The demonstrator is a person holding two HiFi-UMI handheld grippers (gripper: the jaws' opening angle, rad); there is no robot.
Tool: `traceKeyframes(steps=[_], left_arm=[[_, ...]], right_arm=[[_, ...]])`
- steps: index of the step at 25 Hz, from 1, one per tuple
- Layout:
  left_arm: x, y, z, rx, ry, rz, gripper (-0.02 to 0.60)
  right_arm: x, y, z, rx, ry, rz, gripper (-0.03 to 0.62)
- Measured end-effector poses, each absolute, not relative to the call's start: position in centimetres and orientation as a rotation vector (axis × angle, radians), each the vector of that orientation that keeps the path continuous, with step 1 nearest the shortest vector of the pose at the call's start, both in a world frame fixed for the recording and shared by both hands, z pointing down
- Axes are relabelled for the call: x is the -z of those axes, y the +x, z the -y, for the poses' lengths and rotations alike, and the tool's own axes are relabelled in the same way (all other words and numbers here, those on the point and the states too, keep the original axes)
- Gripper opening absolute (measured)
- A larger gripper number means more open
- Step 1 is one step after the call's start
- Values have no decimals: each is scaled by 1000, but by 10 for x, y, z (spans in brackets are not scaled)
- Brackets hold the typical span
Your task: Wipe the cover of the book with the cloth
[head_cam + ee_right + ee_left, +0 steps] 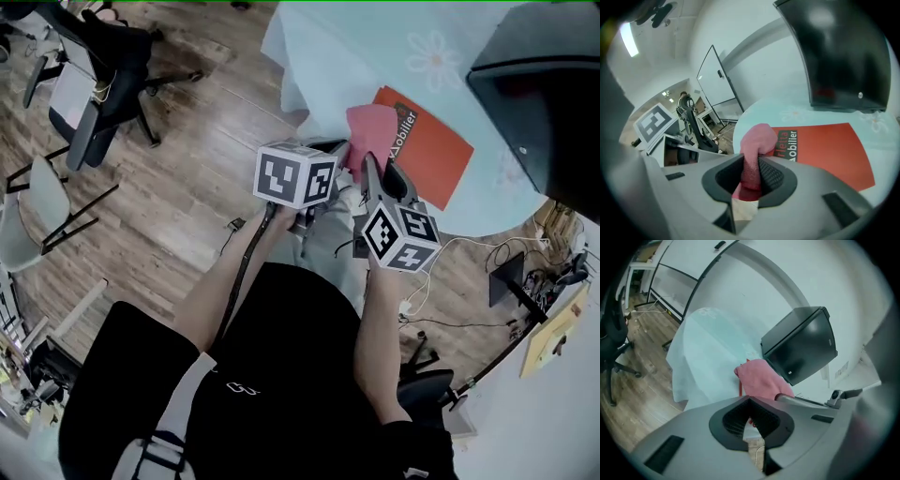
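Book [439, 157] lies flat, cover up, on the table [314, 52], close to the edge nearest the person.

Left gripper [750, 404]: jaws look pressed together with nothing in them, though the gap is dark, so not fully sure. It sits at the table edge just left of the book and is not touching the book.

Cloth [369, 131]: pink, bunched, lying over the book's lettered end.

Right gripper [752, 165]: jaws are pinching the cloth's lower end, and the rest of the cloth flops forward onto the cover.

Black box [539, 84] is at far right, past the book's other end.

Step, as I judge it: the wipe is at its start, with the cloth on the near end and most of the cover still bare. The next move calls for keeping the pinch, pressing the cloth down and dragging it along the cover toward the box end. The free left gripper could pin the book so it doesn't slide.

Orientation: in the head view the long axis runs diagonally from upper left to lower right. The lettered strip crosses the short way, at the end by the grippers. The plain end points toward the box.
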State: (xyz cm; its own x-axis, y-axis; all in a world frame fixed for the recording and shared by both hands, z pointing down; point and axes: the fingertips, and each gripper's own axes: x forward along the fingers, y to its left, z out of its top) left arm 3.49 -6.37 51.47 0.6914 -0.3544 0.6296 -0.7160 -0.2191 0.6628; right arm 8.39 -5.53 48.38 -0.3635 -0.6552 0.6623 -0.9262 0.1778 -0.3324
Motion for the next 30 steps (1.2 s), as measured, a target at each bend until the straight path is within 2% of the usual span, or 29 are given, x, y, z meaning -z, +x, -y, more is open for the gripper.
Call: traceKeyframes(steps=[7,18,30], left_arm=[[-526,10,52,-426,1794,824,15],[-529,53,33,-532,1850,736,15],[-528,114,13,-580,1863,691,14]], right_arm=[[-501,58,46,-1021,1466,2053,81],[-506,86,31,-1085,1550,2032,81],[-507,149,11,-1138,1588,2003,81]])
